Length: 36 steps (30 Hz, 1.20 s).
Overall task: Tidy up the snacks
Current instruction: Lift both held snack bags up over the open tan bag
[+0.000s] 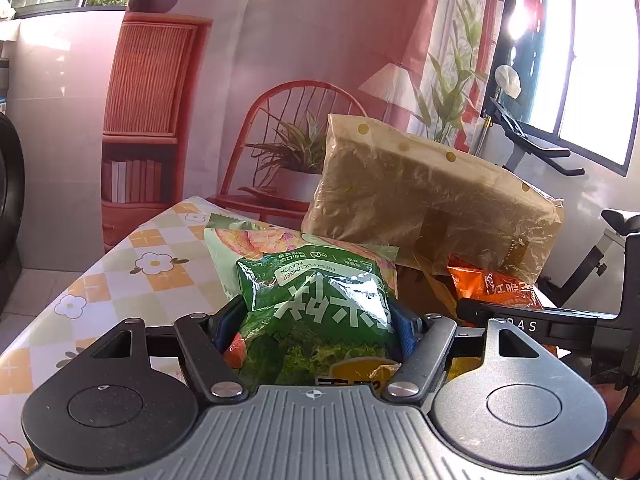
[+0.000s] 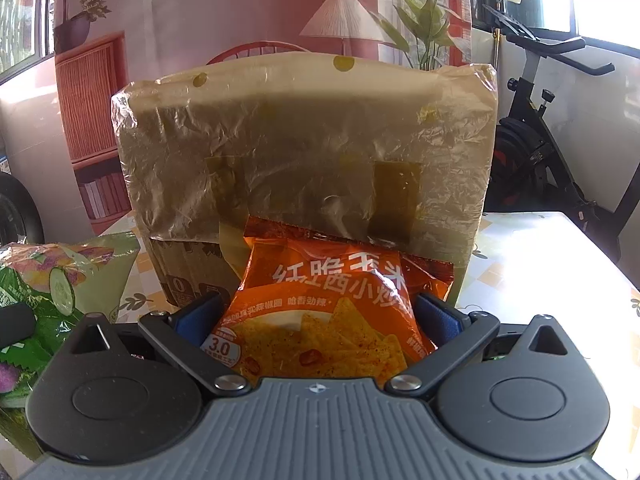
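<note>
My left gripper [image 1: 316,322] is shut on a green cucumber-flavour snack bag [image 1: 320,300], which its blue pads [image 1: 224,326] squeeze from both sides above the table. My right gripper [image 2: 320,314] is shut on an orange corn-chip bag [image 2: 328,312]. That bag's far end pokes under the raised flap of a plastic-wrapped cardboard box [image 2: 304,144]. In the left wrist view the box [image 1: 432,196] stands just beyond the green bag, with the orange bag [image 1: 496,288] and the right gripper [image 1: 520,326] to its right. The green bag [image 2: 44,292] also shows at the left of the right wrist view.
The table wears a checked cloth with flowers [image 1: 132,264]; its left edge drops to a tiled floor. An exercise bike [image 2: 536,120] stands behind the table on the right. A printed backdrop of a chair and shelf [image 1: 280,80] hangs behind. A dark tyre [image 1: 10,192] is at far left.
</note>
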Each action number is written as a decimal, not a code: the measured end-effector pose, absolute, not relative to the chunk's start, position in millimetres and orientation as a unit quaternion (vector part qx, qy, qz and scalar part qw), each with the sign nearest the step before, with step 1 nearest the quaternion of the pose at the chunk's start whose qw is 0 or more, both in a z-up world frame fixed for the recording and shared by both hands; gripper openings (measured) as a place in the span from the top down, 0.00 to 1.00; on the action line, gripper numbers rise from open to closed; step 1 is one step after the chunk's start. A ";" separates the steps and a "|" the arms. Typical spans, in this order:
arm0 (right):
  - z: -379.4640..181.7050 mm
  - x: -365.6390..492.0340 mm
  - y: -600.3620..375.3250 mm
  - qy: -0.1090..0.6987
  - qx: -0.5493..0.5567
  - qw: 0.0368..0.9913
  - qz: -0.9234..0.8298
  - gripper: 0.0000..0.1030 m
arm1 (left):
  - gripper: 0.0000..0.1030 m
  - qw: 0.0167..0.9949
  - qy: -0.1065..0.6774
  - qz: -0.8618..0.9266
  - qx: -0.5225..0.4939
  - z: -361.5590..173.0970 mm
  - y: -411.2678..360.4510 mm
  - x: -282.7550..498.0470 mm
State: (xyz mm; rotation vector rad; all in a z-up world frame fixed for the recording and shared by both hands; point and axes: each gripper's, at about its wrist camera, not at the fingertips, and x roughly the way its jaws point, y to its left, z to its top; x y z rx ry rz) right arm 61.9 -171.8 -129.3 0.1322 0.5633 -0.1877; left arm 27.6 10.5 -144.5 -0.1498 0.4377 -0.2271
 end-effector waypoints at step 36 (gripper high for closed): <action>-45.1 5.7 -171.7 0.086 -0.024 0.996 0.003 0.18 | 0.27 0.989 0.080 -0.122 0.003 -51.6 -7.0 18.1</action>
